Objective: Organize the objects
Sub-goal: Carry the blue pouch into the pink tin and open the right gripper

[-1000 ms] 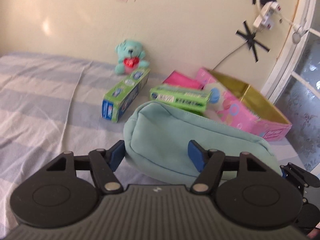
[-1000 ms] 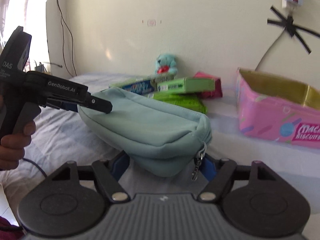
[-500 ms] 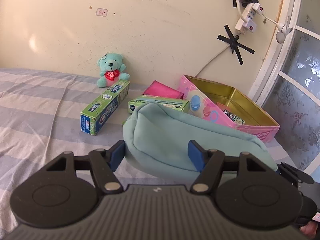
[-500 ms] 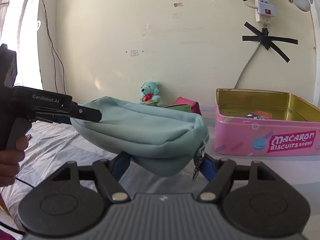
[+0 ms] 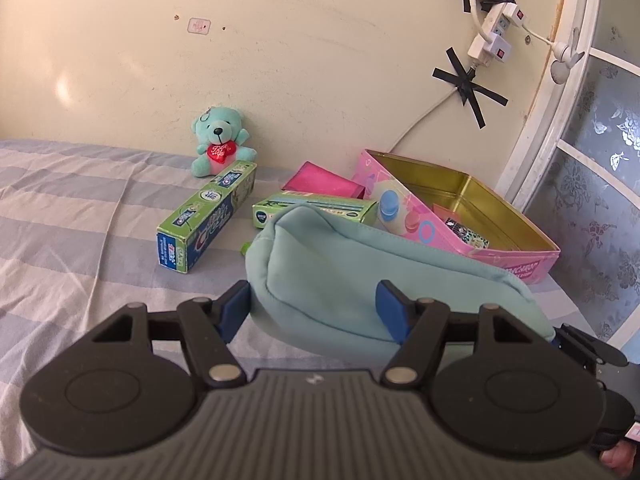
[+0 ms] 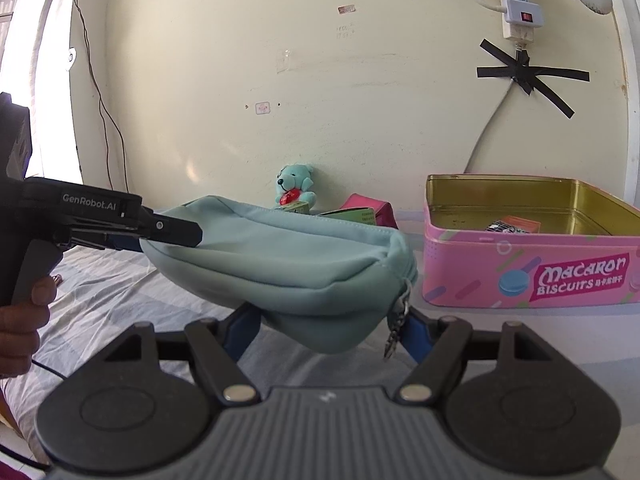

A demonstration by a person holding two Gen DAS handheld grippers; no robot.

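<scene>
A light teal zip pouch (image 5: 352,264) hangs just above the striped bed, held at both ends. My left gripper (image 5: 316,304) is shut on its closed end, blue pads pressing both sides; the right wrist view shows that gripper (image 6: 172,232) at the pouch's left tip. My right gripper (image 6: 332,328) is shut on the zipper end of the pouch (image 6: 280,256), with the metal zipper pull (image 6: 396,320) dangling by the right pad. In the left wrist view, part of the right gripper (image 5: 592,344) shows at the pouch's far end.
An open pink biscuit tin (image 6: 520,272) with small items inside stands right of the pouch, against the wall. Behind the pouch lie two green toothpaste boxes (image 5: 208,216) (image 5: 316,208), a pink packet (image 5: 324,182) and a teal teddy bear (image 5: 218,142). A window frame (image 5: 560,120) borders the right.
Both grippers kept their hold on the pouch. It has come up off the bed, and the right wrist view has swung so the pink tin now sits lower and fuller in frame.
</scene>
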